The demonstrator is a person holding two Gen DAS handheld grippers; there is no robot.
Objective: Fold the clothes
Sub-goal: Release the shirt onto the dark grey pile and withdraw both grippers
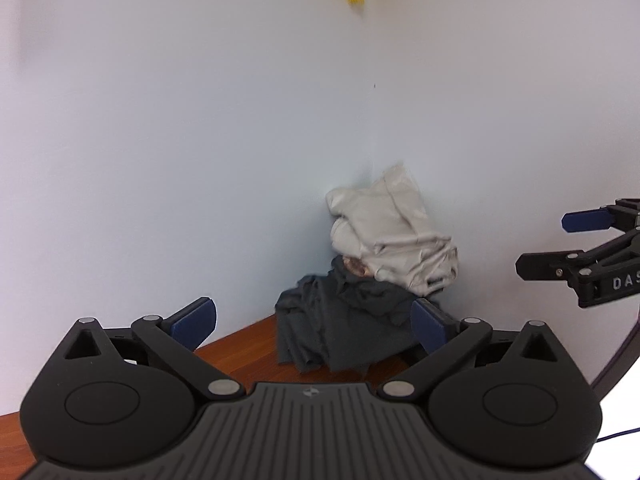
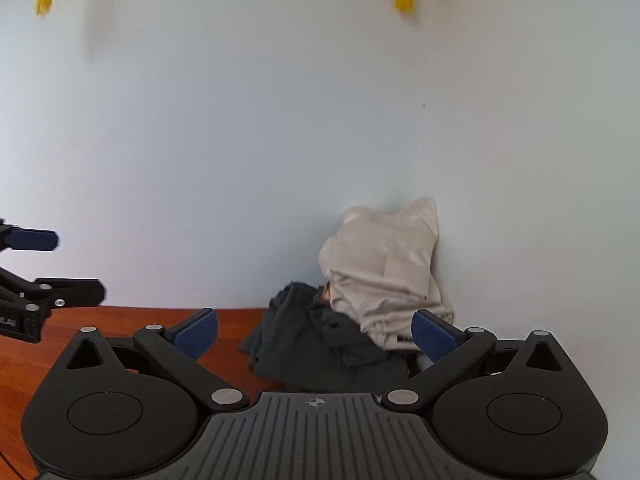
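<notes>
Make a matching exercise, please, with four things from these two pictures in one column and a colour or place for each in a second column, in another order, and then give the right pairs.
Things:
1. beige garment
2. dark grey garment
3. table
4. left gripper

Places, colours, states:
A. reddish-brown wood
B. lies at the bottom of the pile in the corner
C. open, with nothing between its blue pads
D. lies on top of the pile, against the wall

Pairs: 1-D, 2-B, 3-A, 4-C
</notes>
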